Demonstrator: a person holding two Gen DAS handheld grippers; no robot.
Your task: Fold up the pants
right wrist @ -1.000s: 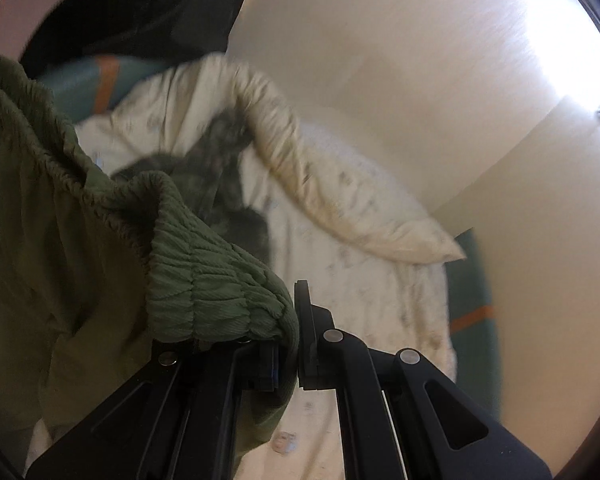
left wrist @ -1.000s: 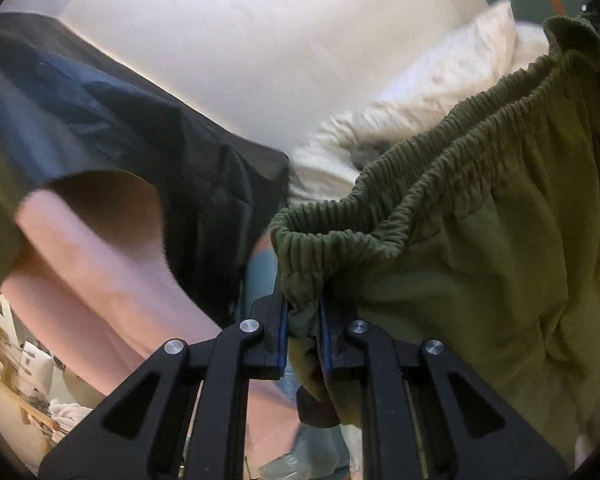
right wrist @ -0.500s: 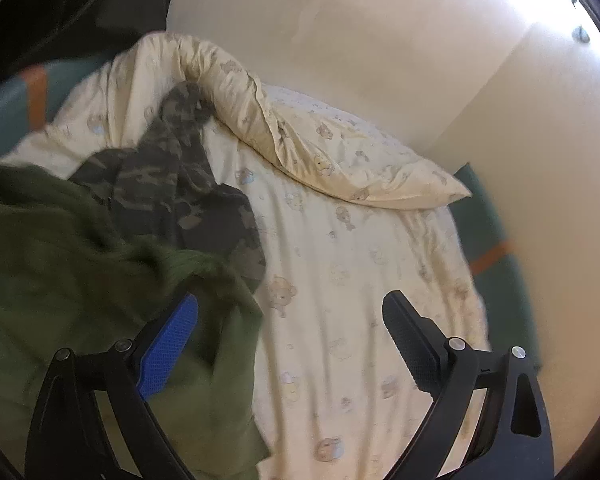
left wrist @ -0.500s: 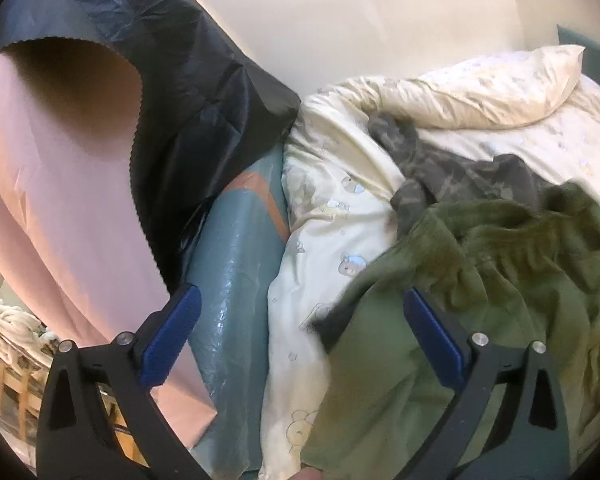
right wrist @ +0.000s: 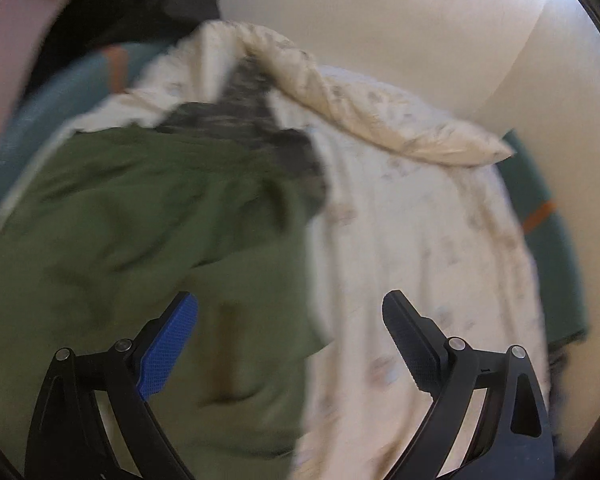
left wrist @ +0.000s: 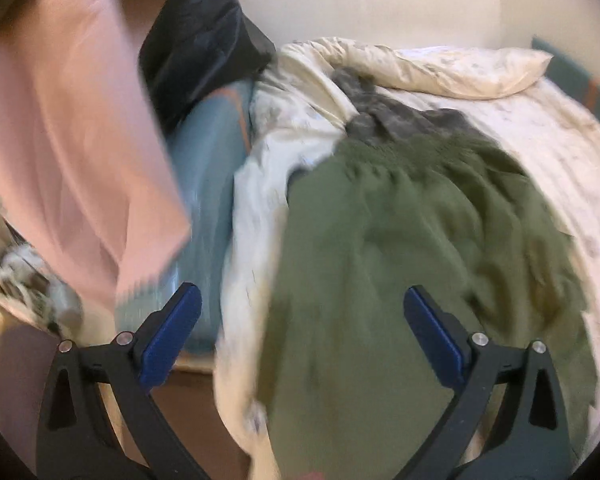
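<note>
Olive green pants lie spread and rumpled on a cream printed bedsheet, waistband toward the far end. My left gripper hovers open above the pants' left edge, nothing between its fingers. In the right wrist view the same pants fill the left half, and my right gripper stands open over their right edge and the bedsheet. Both views are blurred by motion.
A camouflage garment lies beyond the pants, with a rolled cream duvet behind it by the wall. A teal mattress side and a pink and black curtain are at the left.
Both grippers let go of the pants' elastic waistband and opened wide. The pants dropped onto the bed, and both grippers sank and tilted down toward them.
</note>
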